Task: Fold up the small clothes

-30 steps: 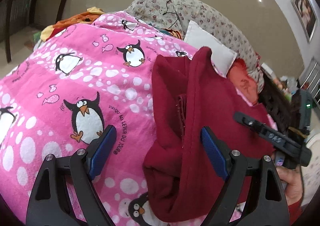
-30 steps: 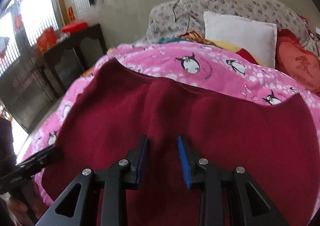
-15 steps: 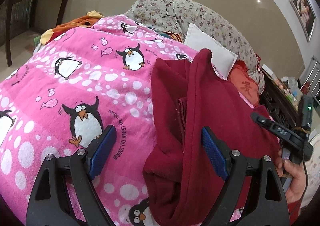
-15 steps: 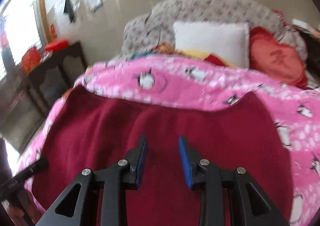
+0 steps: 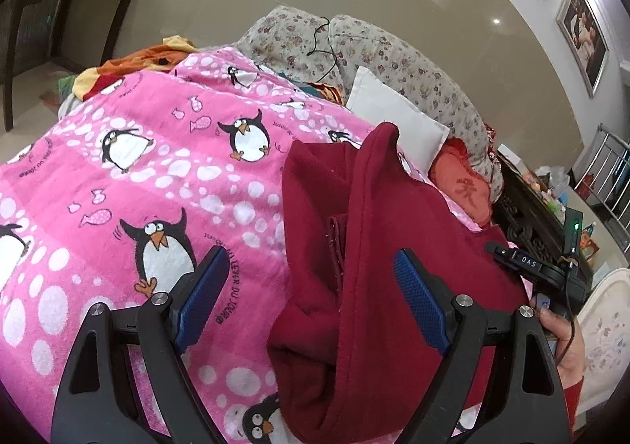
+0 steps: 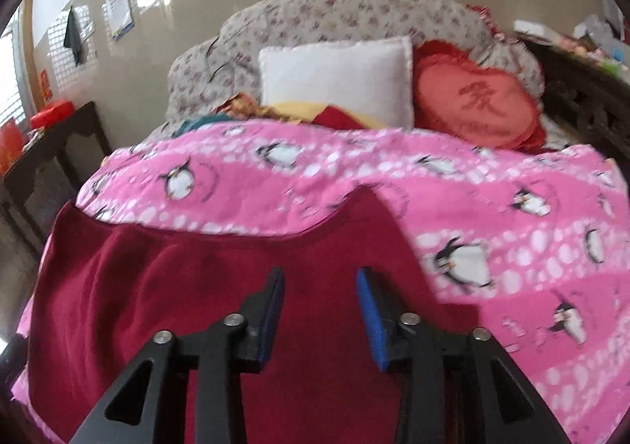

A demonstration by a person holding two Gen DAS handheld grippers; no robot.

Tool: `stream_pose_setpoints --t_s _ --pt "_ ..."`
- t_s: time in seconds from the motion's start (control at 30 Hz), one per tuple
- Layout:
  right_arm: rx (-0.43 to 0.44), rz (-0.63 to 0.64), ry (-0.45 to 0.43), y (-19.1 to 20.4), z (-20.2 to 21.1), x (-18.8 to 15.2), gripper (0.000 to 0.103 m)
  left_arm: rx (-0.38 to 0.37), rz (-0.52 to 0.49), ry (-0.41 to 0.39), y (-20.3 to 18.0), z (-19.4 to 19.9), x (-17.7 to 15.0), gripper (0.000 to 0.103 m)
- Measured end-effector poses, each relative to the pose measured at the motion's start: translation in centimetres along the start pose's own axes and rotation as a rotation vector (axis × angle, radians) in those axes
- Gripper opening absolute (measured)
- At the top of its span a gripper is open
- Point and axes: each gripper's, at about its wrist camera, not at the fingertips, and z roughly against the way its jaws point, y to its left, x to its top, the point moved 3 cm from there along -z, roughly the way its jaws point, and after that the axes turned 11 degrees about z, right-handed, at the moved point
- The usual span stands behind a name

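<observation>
One dark red fleece garment [image 5: 378, 247] lies on the pink penguin blanket [image 5: 130, 184] that covers the bed. In the left wrist view the left gripper [image 5: 311, 298] hangs over the garment's bunched left edge, its jaws spread wide with nothing between them: the left finger sits above the blanket, the right finger above the red cloth. A raised fold of the garment runs from the near edge up to a peak at the far side, with a seam showing in the hollow beside it.

In the right wrist view the garment [image 6: 165, 286] spreads flat across the near left of the blanket [image 6: 512, 231], its curved far hem lying on the pink. The right gripper [image 6: 319, 310] is just above the cloth, jaws parted by a moderate gap and holding nothing; this view is blurred, so whether the tips touch the fabric is hard to say.

At the far end of the bed I count one white pillow [image 6: 338, 82], one red heart-shaped cushion [image 6: 476, 105] just right of it, and a floral headboard [image 6: 354, 15] behind both. Two framed pictures [image 5: 582, 34] hang on the wall at the right of the left wrist view. One dark wooden table [image 6: 51, 152] stands to the left of the bed.
</observation>
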Motion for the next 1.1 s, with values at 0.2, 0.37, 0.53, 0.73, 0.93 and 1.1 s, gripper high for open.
stream_pose_setpoints --t_s 0.2,0.37,0.53,0.73,0.93,1.1 --pt "0.074 -0.113 0.055 -2.1 -2.0 -1.0 0.041 -0.003 0.006 0.012 0.0 -0.1 -0.1 0.086" --pt "0.104 -0.094 0.019 -0.8 0.4 0.1 0.044 -0.077 -0.013 -0.021 -1.1 0.9 -0.1 0.086" --pt "0.351 -0.120 -0.006 3.3 1.0 0.3 0.044 -0.046 -0.058 -0.023 -1.8 0.4 -0.4 0.087" --pt "0.361 0.068 -0.010 10.8 1.0 -0.7 0.045 0.034 -0.082 -0.036 -1.9 -0.7 -0.5 0.087" --pt "0.254 0.173 -0.032 12.5 1.4 -1.1 0.047 0.127 -0.039 -0.012 -0.9 -2.6 0.0 0.087" --pt "0.321 0.153 -0.049 12.2 2.3 -0.6 0.046 0.170 -0.038 0.013 -0.9 -3.2 0.1 0.087"
